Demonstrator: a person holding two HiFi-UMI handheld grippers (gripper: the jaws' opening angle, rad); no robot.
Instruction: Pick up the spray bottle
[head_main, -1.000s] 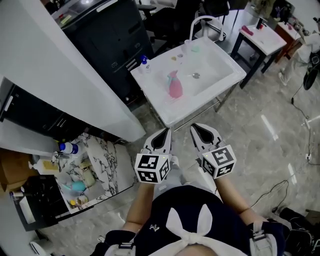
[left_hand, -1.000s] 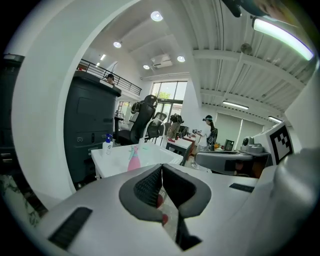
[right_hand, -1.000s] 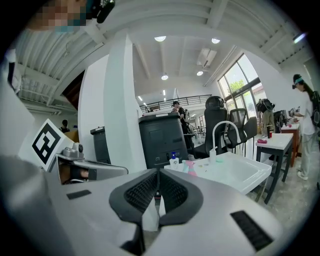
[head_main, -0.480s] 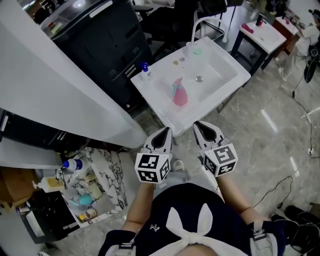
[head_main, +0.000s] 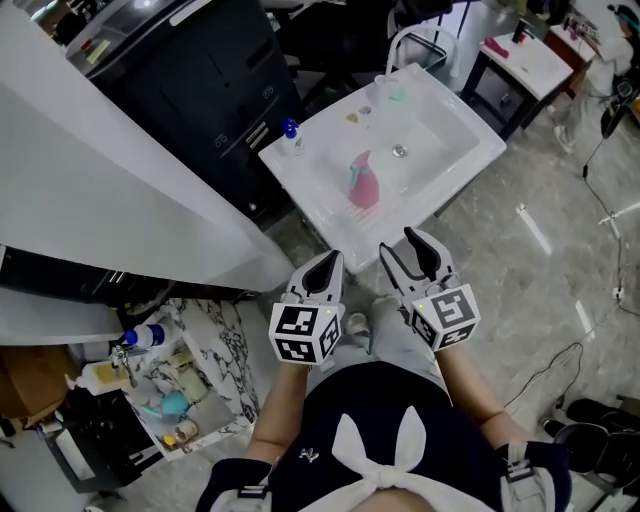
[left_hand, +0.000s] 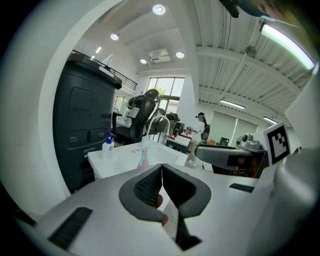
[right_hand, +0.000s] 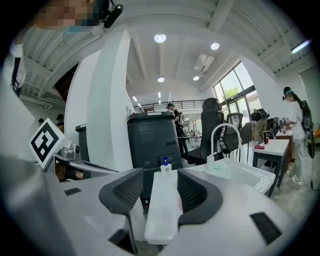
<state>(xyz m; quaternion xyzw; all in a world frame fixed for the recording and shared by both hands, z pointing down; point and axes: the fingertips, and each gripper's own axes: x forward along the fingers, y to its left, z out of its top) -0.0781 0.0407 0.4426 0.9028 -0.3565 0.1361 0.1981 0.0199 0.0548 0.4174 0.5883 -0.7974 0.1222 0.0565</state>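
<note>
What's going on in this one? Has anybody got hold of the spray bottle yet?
Not yet. A person with a claw in each hand stands just short of the white sink. The pink spray bottle sits in its basin with nothing touching it, and a blue-topped pump bottle stands at the sink's corner. The left claw is shut and empty. The right claw has just been opening its jaws, which stand apart with nothing between them. Both claws point toward the sink, well clear of the bottle.

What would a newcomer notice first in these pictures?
The pink spray bottle sits in the white sink at top centre. Below it, two tools point toward it: the left tool is shut, and the right tool has just been opening, with nothing between its jaws.
</note>
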